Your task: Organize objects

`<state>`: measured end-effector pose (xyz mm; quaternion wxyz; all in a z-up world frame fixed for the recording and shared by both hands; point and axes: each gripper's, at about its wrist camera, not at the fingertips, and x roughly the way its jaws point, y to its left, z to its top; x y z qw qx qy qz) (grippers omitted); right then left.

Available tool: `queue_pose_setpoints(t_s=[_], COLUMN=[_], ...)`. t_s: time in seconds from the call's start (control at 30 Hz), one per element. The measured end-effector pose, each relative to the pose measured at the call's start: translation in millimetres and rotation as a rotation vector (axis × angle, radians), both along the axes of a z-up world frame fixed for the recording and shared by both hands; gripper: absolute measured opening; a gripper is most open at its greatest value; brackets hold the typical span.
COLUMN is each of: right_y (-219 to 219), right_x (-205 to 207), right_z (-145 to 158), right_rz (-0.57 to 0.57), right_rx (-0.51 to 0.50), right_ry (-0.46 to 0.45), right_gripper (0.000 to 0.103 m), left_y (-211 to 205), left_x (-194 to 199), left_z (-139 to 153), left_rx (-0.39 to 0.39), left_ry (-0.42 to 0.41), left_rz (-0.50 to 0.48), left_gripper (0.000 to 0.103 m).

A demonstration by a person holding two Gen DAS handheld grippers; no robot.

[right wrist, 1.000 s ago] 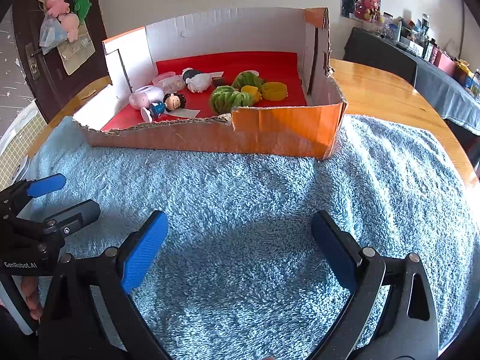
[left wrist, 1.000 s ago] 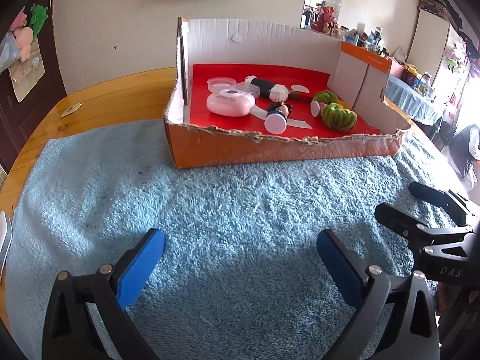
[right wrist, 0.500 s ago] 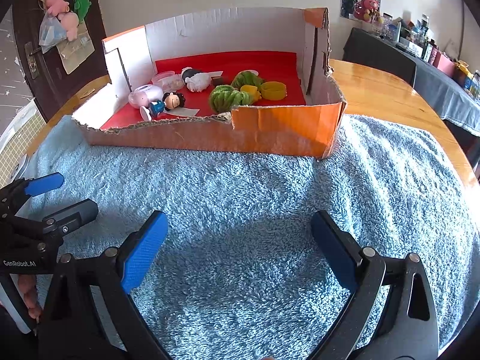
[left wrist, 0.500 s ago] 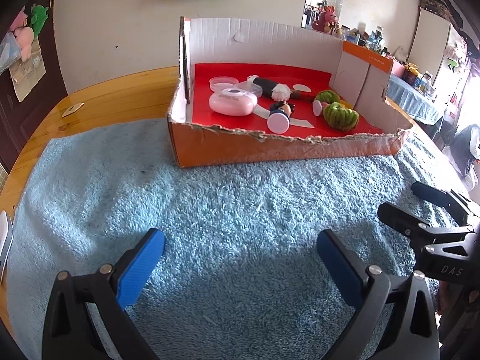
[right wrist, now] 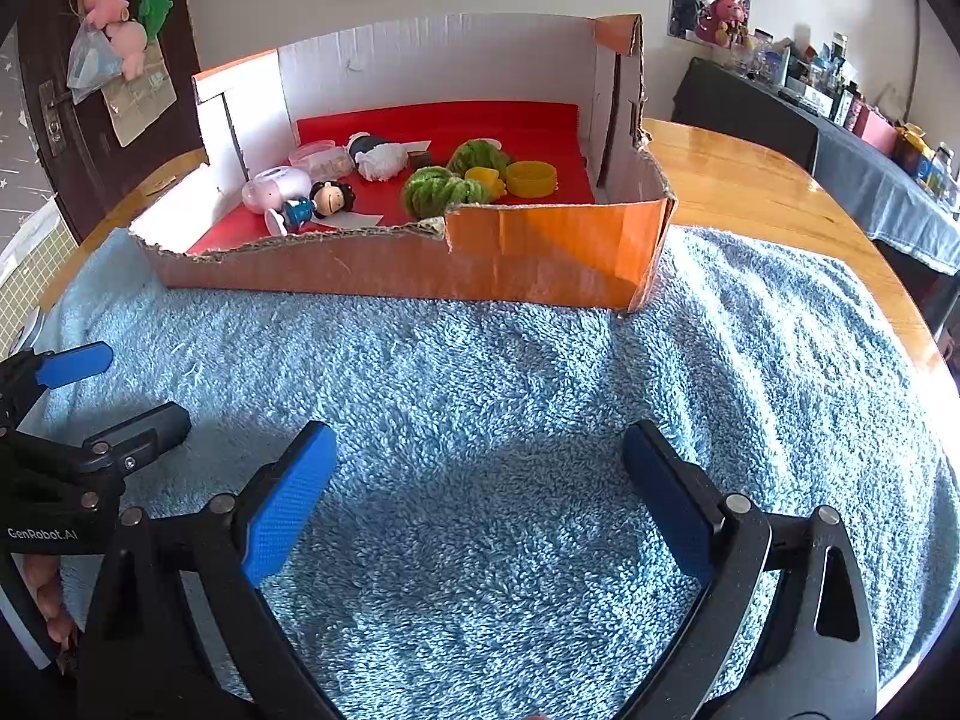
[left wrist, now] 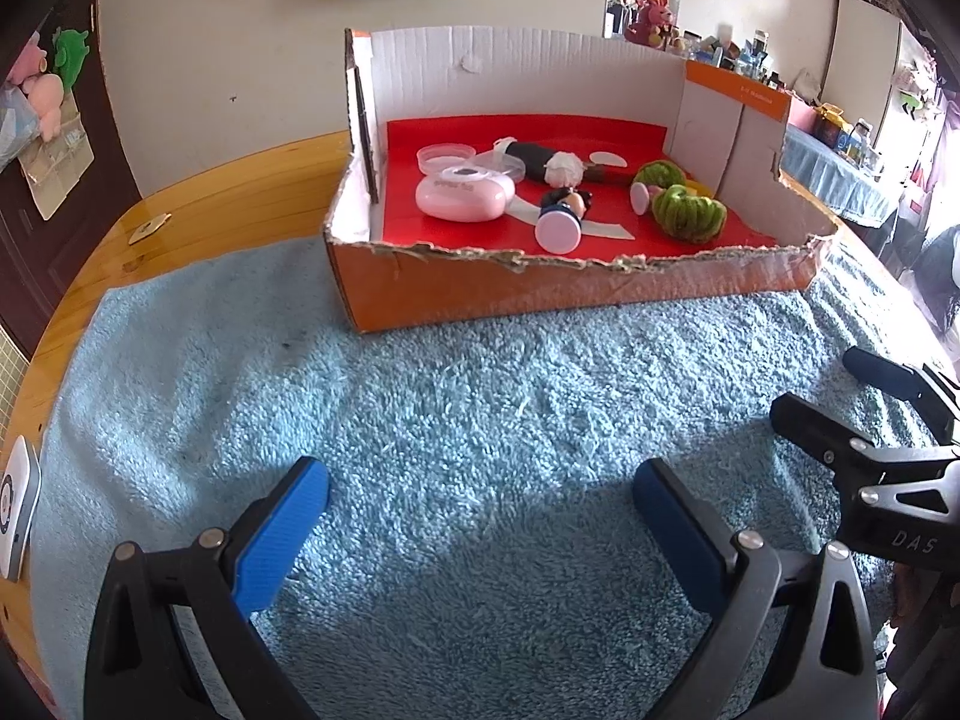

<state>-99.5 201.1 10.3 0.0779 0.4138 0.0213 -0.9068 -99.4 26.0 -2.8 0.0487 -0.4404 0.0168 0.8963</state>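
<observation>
The torn-edged orange cardboard box (left wrist: pixel 576 288) with a red floor sits at the far edge of the fluffy blue towel (right wrist: pixel 510 396), holding a pink oval case (left wrist: pixel 461 199), a small figurine (right wrist: pixel 318 204) and green knitted balls (right wrist: pixel 438 192). The left gripper (left wrist: pixel 480 516) and right gripper (right wrist: pixel 474 480) hover over bare towel, jaws apart and empty.

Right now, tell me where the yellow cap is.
In the right wrist view, the yellow cap lies on the red floor of the cardboard box, near its right wall, beside the small yellow toy and green knitted pumpkins.
</observation>
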Motion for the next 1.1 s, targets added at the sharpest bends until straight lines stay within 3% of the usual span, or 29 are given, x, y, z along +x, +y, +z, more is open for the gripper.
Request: queue_pose_setpoints(t_s=[1.1], right_y=[-2.3], right_x=[-1.0], right_z=[-3.0], right_rz=[-0.003], right_rx=[0.025], right_ry=[0.004], right_gripper=[0.099], left_y=[-0.4], left_x=[-2.8], left_z=[-0.1], left_rx=[-0.002], left_ry=[-0.005], left_rz=[0.002], left_gripper=[0.103])
